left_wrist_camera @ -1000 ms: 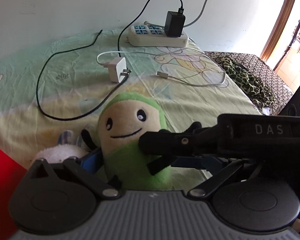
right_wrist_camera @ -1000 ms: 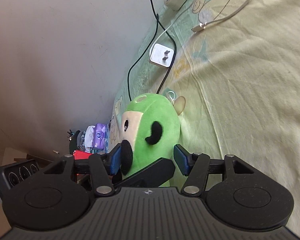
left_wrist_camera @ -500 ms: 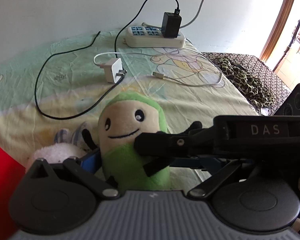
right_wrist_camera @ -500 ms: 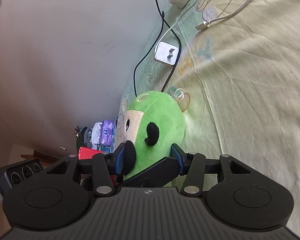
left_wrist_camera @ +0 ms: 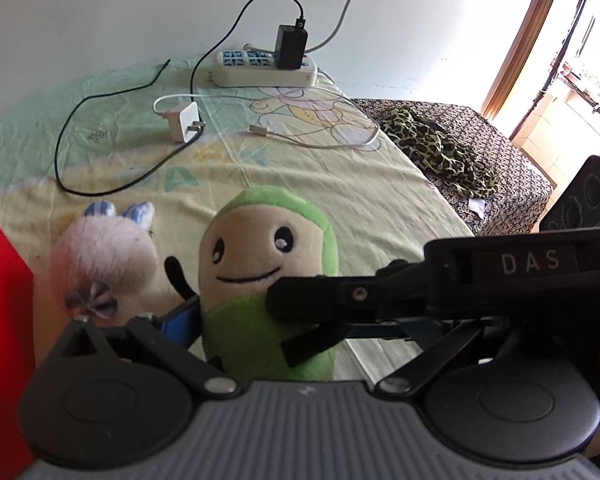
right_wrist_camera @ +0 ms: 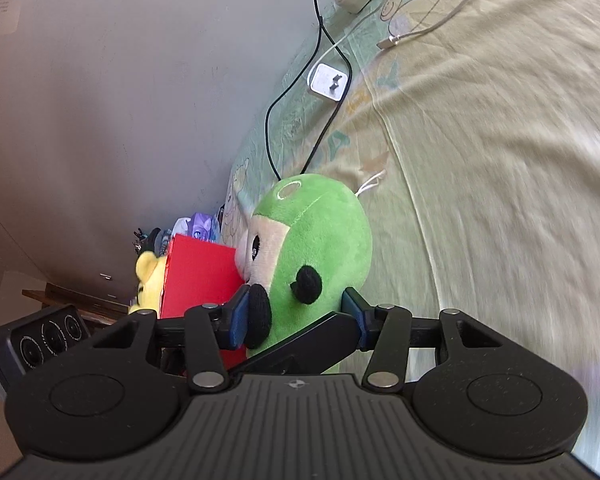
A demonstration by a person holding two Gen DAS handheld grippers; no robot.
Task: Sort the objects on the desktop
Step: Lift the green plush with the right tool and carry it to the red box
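Observation:
A green plush toy point(left_wrist_camera: 260, 264) with a cream smiling face sits between my left gripper's point(left_wrist_camera: 276, 320) fingers. The left blue pad point(left_wrist_camera: 180, 316) lies against its side. The other pad is hidden behind the right gripper's black finger point(left_wrist_camera: 320, 300), which crosses in from the right. In the right wrist view the same green plush toy point(right_wrist_camera: 316, 248) is pinched side-on between the right gripper's point(right_wrist_camera: 296, 316) two blue pads. Both grippers are shut on it. A white fluffy plush point(left_wrist_camera: 100, 256) lies just left of it.
A red box point(left_wrist_camera: 0, 320), also red box point(right_wrist_camera: 196, 276), stands close on the left with a yellow plush point(right_wrist_camera: 148, 276) behind it. On the sheet farther off lie a power strip point(left_wrist_camera: 264, 70) with a black adapter point(left_wrist_camera: 292, 46), a white charger point(left_wrist_camera: 184, 122), a white cable point(left_wrist_camera: 312, 138) and a black cable point(left_wrist_camera: 100, 160). A leopard cloth point(left_wrist_camera: 440, 148) lies right.
Both grippers have carried the green plush toy toward the red box and the white plush. The red box and yellow plush now show beside it in the right wrist view.

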